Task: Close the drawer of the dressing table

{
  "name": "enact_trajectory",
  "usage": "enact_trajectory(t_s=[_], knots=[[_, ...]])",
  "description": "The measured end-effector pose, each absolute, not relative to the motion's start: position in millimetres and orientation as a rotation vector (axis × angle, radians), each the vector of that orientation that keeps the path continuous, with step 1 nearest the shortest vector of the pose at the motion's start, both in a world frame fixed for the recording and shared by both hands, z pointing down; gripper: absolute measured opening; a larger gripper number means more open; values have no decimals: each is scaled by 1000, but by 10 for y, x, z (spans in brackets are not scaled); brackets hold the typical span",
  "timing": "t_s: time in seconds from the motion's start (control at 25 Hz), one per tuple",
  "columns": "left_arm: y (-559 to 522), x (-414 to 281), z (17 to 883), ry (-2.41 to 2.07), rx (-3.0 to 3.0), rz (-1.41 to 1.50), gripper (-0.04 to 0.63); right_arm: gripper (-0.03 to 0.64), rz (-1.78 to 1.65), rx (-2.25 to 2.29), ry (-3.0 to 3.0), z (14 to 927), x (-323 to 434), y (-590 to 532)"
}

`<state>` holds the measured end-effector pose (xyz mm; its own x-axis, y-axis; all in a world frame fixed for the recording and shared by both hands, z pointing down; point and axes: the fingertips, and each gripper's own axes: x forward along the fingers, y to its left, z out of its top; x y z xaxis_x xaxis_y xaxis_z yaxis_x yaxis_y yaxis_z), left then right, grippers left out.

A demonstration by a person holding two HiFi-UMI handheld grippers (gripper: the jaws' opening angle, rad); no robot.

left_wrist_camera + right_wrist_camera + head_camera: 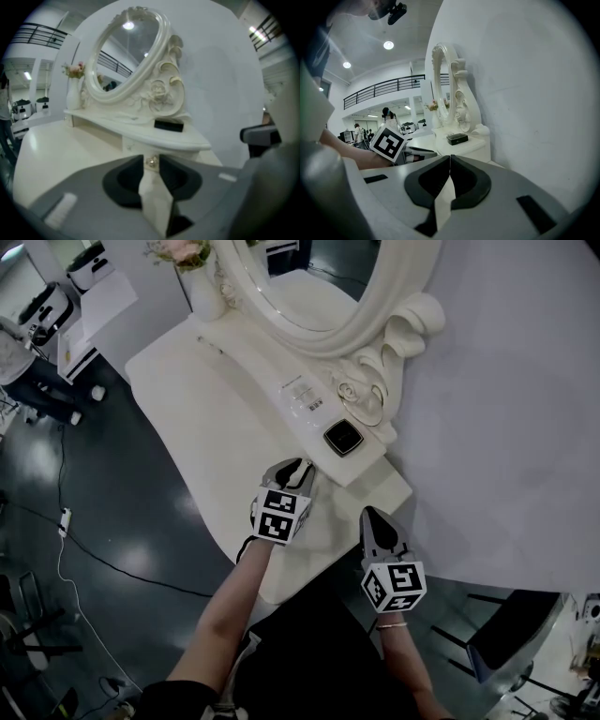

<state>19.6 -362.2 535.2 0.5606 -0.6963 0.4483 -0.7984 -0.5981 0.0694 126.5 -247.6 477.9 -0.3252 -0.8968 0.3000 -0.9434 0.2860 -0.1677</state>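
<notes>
The white dressing table [202,418] carries a raised shelf [281,371] under an oval mirror [309,287]. In the left gripper view, the drawer front [135,144] sits under the shelf edge and looks flush with it. Its small crystal knob [151,162] lies between the tips of my left gripper [151,159], and the pads rest against both of its sides. From the head view, the left gripper [298,468] points at the shelf's near end. My right gripper [373,515] [450,157] hangs beside the table's right corner, shut and holding nothing.
A black box [343,437] [168,125] [457,138] lies on the shelf's right end, beside a clear ring dish [361,401] and a clear card [305,397]. A vase of flowers [202,287] stands at the far left. A white wall [506,427] runs along the right.
</notes>
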Motion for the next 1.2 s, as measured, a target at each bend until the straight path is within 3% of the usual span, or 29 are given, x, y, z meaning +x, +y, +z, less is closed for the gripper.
enact_trajectory(t_s=[1.2], knots=[[-2765,-489,4773,-1369,2554,392,77,5,383,1720,-2448,4571,923,-2069]])
